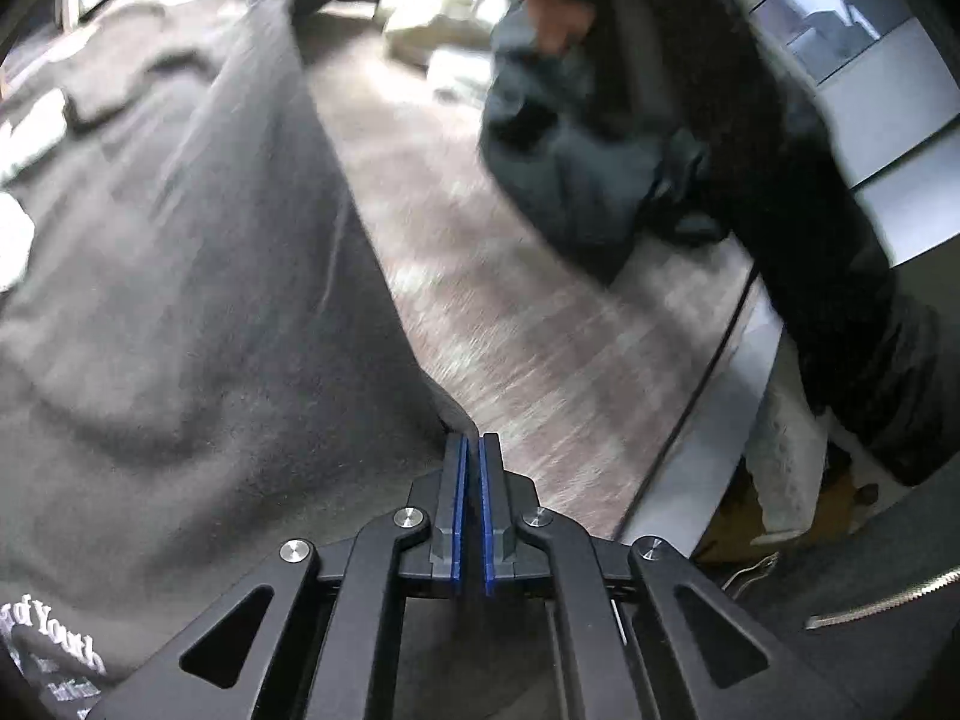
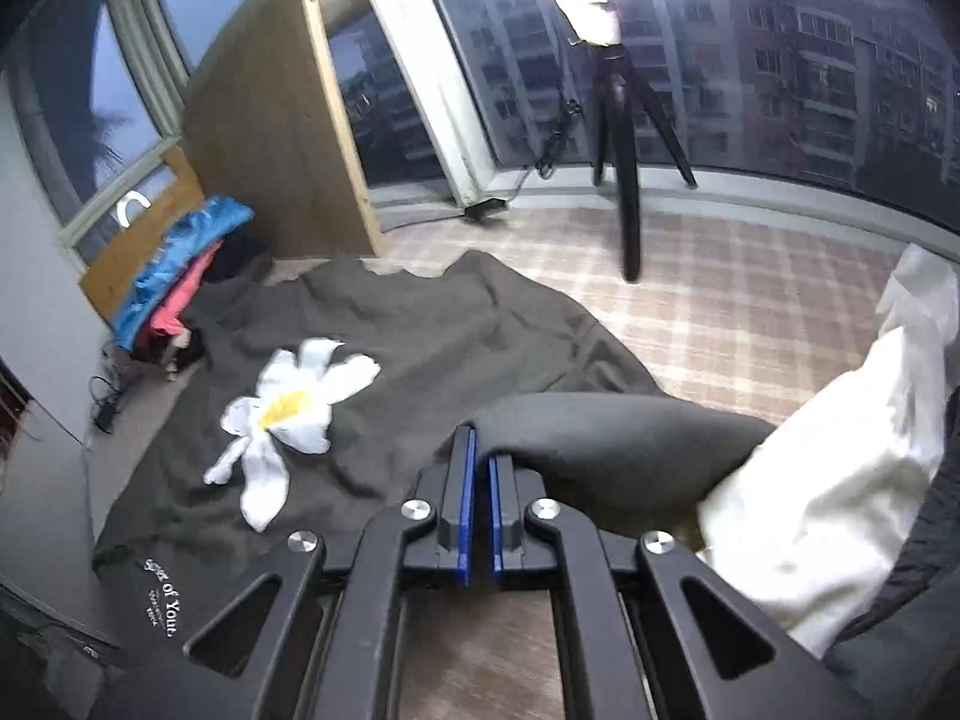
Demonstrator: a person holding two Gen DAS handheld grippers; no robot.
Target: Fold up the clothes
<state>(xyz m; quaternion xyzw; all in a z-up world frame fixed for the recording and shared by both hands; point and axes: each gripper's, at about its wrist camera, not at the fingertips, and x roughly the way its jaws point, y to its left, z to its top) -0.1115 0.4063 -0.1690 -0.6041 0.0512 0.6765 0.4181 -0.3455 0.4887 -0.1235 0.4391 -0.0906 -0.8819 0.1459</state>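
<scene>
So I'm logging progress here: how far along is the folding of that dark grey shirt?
Early. The dark grey flower-print shirt lies mostly spread on the plaid-covered surface. In hand: the right gripper and the left gripper each have jaws shut on a shirt edge. Left: finishing this fold, then the white garment.

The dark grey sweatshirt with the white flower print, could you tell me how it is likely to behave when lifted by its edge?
Probably floppy: the grey sweatshirt lies wrinkled, and its sleeve curves limply from the right gripper. It looks thick, so likely fairly heavy and prone to drag.
</scene>
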